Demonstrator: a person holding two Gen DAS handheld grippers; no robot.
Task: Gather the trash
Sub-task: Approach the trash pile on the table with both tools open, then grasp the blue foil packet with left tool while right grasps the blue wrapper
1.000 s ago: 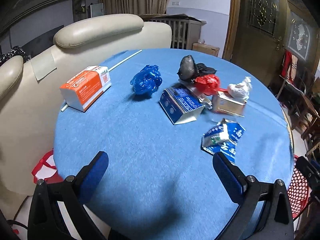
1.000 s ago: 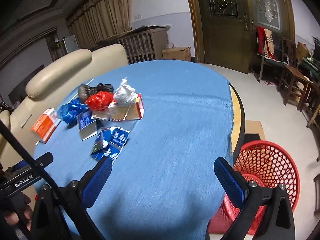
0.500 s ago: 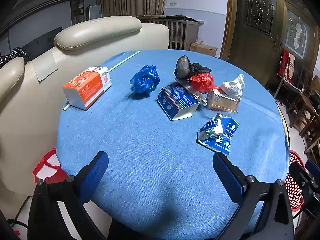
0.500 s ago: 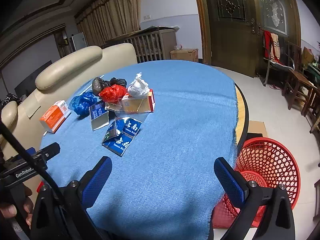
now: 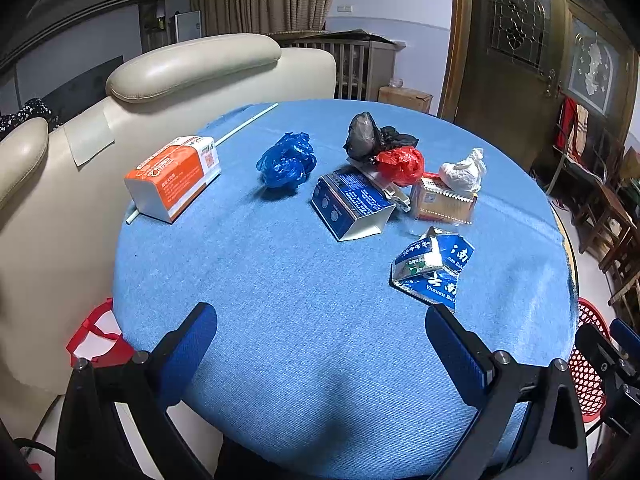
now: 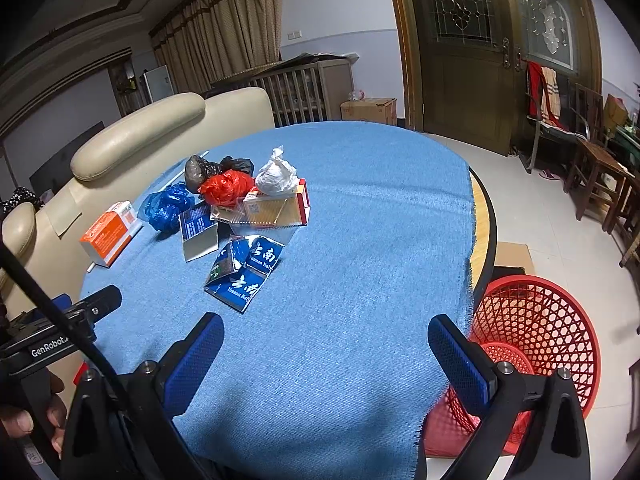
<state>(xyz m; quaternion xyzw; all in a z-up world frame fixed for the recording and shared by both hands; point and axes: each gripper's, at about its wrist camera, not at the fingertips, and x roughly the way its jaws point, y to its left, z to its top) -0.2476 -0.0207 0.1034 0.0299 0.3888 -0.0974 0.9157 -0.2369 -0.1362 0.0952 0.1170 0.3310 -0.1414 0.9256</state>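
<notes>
Left wrist view: compared with a second ago, the whole tabletop (image 5: pixel 280 300) sits farther off and more of its near edge shows, so the left hand-held gripper (image 5: pixel 320 344) has drawn back and risen slightly; nothing on the cloth has moved. Trash remains uncollected: orange box (image 5: pixel 174 178) at far left, blue bag (image 5: pixel 288 160), open blue carton (image 5: pixel 352 206), black bag (image 5: pixel 364 136), red bag (image 5: pixel 402 166), white bag (image 5: pixel 464 170) on a tan box (image 5: pixel 442 204), torn blue wrapper (image 5: pixel 432 268) nearest. Left jaws spread wide, empty, hovering over the near rim, pitched down toward the pile. Judgement: task at its start; the retreat reads as framing the scene before a first reach. Right wrist view: the same pull-back appears, the trash cluster now smaller and the red basket (image 6: pixel 536 320) on the floor beside the tabletop edge fully in sight. Right hand-held gripper (image 6: pixel 326 354) spread open, holding nothing, level above the near right edge, well apart from the torn blue wrapper (image 6: pixel 244 268). The left hand-held gripper's body shows at lower left, gripped by a hand (image 6: pixel 24 420).
</notes>
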